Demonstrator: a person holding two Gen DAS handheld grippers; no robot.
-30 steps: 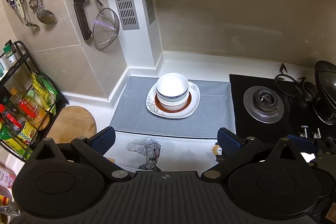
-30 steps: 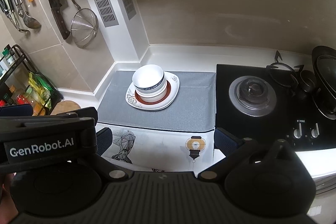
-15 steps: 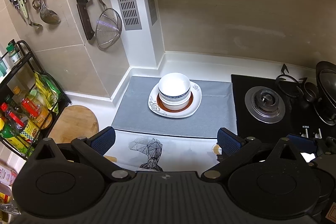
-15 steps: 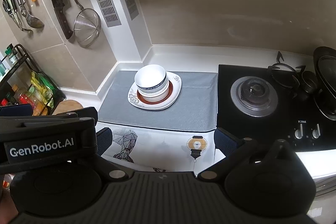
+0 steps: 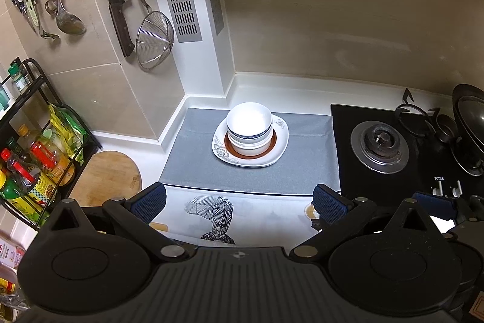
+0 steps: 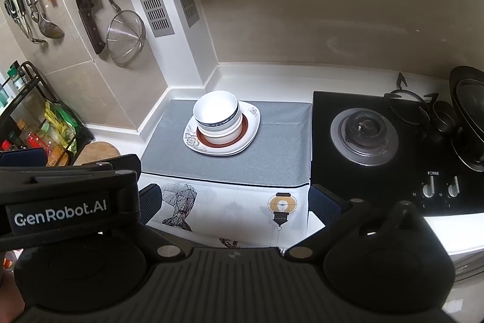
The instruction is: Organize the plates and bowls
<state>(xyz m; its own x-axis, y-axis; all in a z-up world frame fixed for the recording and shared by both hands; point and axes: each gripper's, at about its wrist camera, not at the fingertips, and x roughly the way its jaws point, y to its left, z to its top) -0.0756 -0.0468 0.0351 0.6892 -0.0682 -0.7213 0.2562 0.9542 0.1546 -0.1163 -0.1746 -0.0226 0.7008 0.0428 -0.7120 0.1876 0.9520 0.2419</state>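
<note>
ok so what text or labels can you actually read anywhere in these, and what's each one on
"GenRobot.AI": white lettering on the left claw's black body, seen in the right wrist view.
"FOTILE": small white print on the black stove panel, just above the two knobs.
Bottle labels on the wire rack: too small and blurred to read.
Packets at the lower left edge: print unreadable.

Dim kitchen, one bright pool of light on the counter.

Light falls from above onto the stacked bowls (image 5: 248,118), whose top glares white; the stove (image 5: 379,143) side sinks into shadow. Both fisheye views bend the walls and darken at the corners; focus is sharp.
</note>
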